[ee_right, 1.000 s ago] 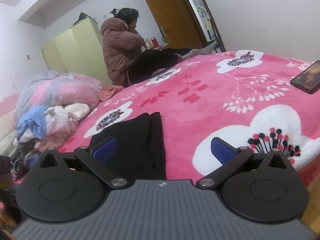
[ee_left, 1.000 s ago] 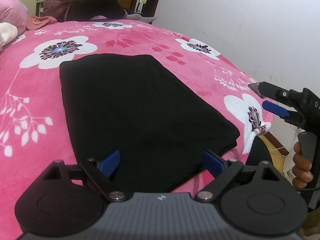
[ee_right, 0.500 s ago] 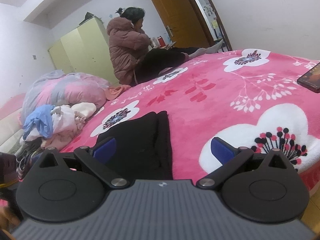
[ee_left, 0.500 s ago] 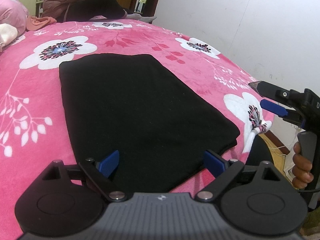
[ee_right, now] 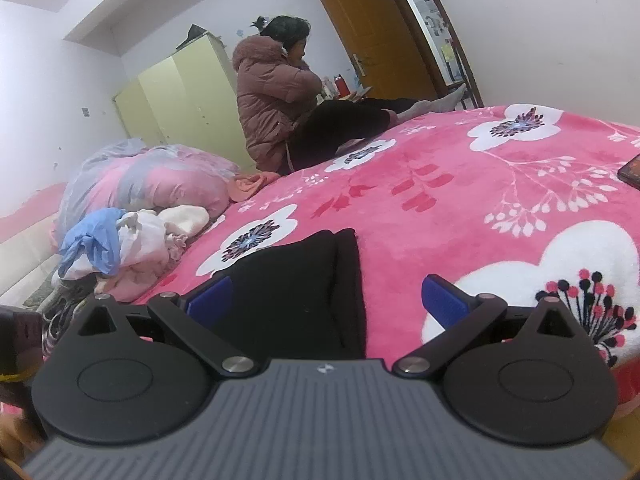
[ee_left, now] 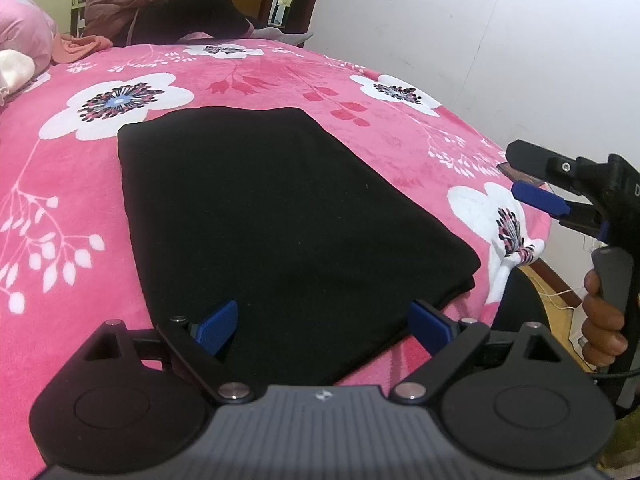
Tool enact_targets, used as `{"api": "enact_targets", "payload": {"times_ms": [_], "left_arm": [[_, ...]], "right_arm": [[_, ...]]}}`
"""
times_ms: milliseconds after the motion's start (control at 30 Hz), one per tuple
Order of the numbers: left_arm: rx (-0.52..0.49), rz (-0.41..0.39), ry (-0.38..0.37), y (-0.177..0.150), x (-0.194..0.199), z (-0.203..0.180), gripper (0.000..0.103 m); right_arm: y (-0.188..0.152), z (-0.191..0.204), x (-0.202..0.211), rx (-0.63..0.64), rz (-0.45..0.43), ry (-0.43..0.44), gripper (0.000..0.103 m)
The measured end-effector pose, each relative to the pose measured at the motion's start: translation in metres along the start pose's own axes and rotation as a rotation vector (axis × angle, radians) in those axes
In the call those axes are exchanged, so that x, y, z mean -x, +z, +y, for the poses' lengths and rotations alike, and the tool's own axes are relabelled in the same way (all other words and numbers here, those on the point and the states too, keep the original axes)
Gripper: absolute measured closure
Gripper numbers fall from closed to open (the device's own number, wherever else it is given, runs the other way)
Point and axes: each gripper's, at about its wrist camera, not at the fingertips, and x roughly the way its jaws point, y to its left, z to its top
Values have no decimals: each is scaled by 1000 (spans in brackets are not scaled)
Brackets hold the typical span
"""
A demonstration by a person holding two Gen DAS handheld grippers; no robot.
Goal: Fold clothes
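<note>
On the bed: a pink fleece blanket (ee_left: 248, 80) printed with large white flowers covers the whole surface.
Black garment (ee_left: 280, 224): folded into a flat rectangle, lying on the blanket; every place below is given from it.
Left gripper (ee_left: 324, 324): at the garment's near edge, blue-padded fingers spread wide over that edge, nothing between them.
Right gripper (ee_right: 328, 300): at the garment's right-hand corner, fingers wide apart and holding nothing; in the left wrist view it shows from the side, off the bed edge, with a hand (ee_left: 600, 320) around its grip.
Fold edges: the right wrist view shows the garment (ee_right: 296, 280) as stacked layers with a seam-like gap between two of them.
Phone (ee_right: 630, 170): well to the right of the garment on the blanket, cut off by the frame edge.
Clothes pile (ee_right: 124, 240): left of the garment, a loose heap of blue, white and pink fabric against a pink bundled quilt (ee_right: 152, 184).
Seated person (ee_right: 280, 100): beyond the garment, at the far side of the bed, in a puffy pinkish jacket and dark trousers.
Room: white walls, pale yellow-green wardrobe (ee_right: 180, 96) and brown wooden door (ee_right: 360, 20) behind the person.
Hard to make out: small items by the door are too blurred to name; the floor below the bed edge is mostly hidden by the gripper bodies.
</note>
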Motion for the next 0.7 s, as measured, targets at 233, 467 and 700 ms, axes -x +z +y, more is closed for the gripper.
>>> {"api": "enact_targets", "payload": {"times_ms": [233, 467, 700], "left_arm": [[-4, 2, -1, 0, 0, 0, 9], [-9, 1, -1, 0, -2, -1, 8], [-9, 1, -3, 0, -1, 0, 8]], "right_arm": [[-1, -4, -1, -28, 12, 3, 1], [0, -3, -1, -24, 6, 9, 1], [0, -1, -1, -15, 4, 11, 1]]}}
